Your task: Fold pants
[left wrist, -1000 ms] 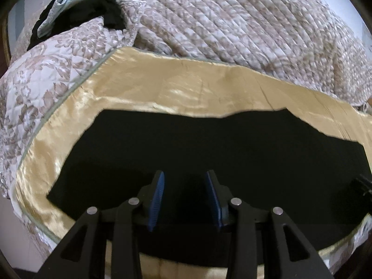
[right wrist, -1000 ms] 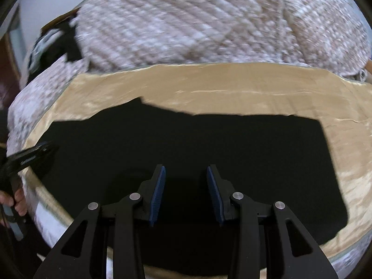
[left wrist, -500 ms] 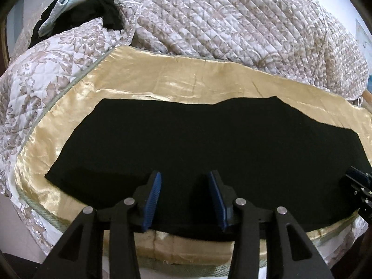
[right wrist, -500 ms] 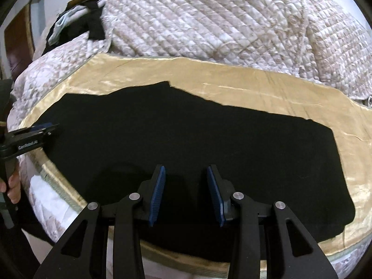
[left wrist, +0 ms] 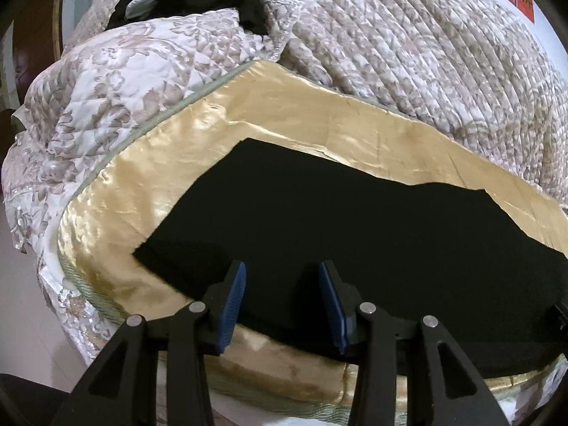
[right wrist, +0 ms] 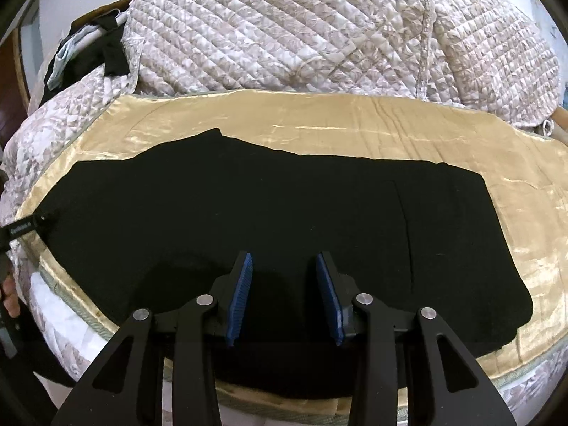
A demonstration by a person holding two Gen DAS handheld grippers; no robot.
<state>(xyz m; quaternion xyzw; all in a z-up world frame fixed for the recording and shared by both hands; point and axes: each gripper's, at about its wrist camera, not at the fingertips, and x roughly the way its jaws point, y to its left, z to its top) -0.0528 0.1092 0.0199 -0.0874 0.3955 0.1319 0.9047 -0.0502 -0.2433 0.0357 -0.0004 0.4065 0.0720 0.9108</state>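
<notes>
Two grippers hang over the bed, and neither one grasps anything. The left gripper (left wrist: 282, 296) has its jaws apart with only air between the blue pads, above the near left part of the pants (left wrist: 355, 230). The right gripper (right wrist: 284, 293) is opening its jaws, and nothing is between them; it hovers above the middle of the near edge.

The black pants (right wrist: 266, 220) lie flat and long on the golden satin cover (right wrist: 337, 131), with the quilted blanket (right wrist: 319, 35) heaped behind. I think the risks are these:

- The satin looks slippery, so a pull on one end may slide the whole garment instead of folding it.
- The cloth is dark and flat, so a pad may pinch only the top layer, or catch the satin too.
- If the two ends rise unevenly, the fold can become crooked.
</notes>
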